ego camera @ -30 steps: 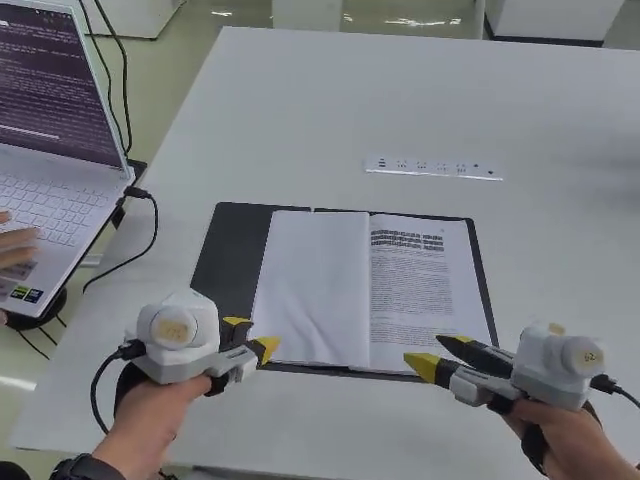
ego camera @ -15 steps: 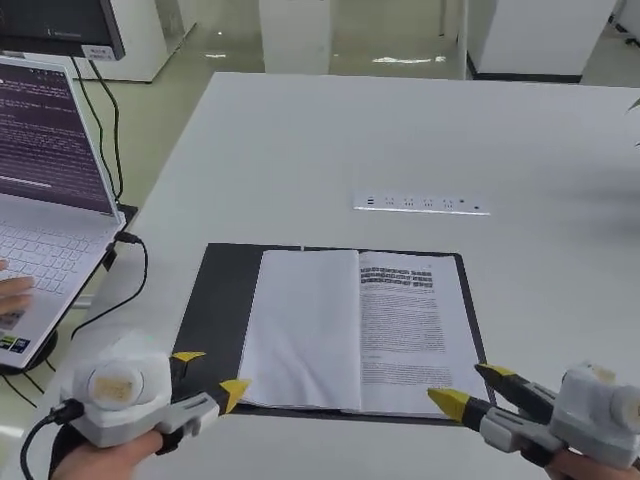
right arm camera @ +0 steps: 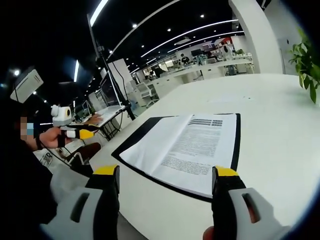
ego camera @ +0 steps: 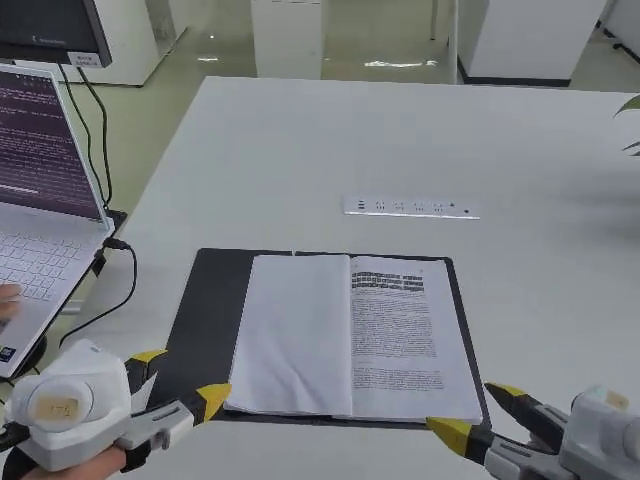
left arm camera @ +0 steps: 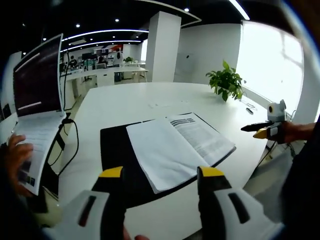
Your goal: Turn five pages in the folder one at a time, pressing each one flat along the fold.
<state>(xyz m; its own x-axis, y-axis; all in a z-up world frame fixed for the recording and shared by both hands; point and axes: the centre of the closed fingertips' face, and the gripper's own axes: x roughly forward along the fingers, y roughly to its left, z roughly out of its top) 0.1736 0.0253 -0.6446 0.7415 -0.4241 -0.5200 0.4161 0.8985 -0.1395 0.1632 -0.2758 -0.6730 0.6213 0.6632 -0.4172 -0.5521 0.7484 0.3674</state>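
A black folder (ego camera: 200,310) (left arm camera: 112,145) (right arm camera: 140,136) lies open on the white table, a blank page (ego camera: 290,330) on its left side and a printed page (ego camera: 400,330) (right arm camera: 192,145) on its right. My left gripper (ego camera: 175,385) (left arm camera: 160,172) hovers open off the folder's near left corner, holding nothing. Off the near right corner my right gripper (ego camera: 475,415) (right arm camera: 165,171) also stands open and empty. Neither touches the paper.
An open laptop (ego camera: 35,200) sits at the table's left edge with a cable (ego camera: 120,270) running toward the folder, and a hand (ego camera: 8,295) rests on it. A power strip (ego camera: 410,208) lies beyond the folder. A potted plant (left arm camera: 226,80) stands at the far side.
The head view has tilted up, so the folder sits higher in frame. Both grippers have dropped back toward me, away from the folder's near edge.
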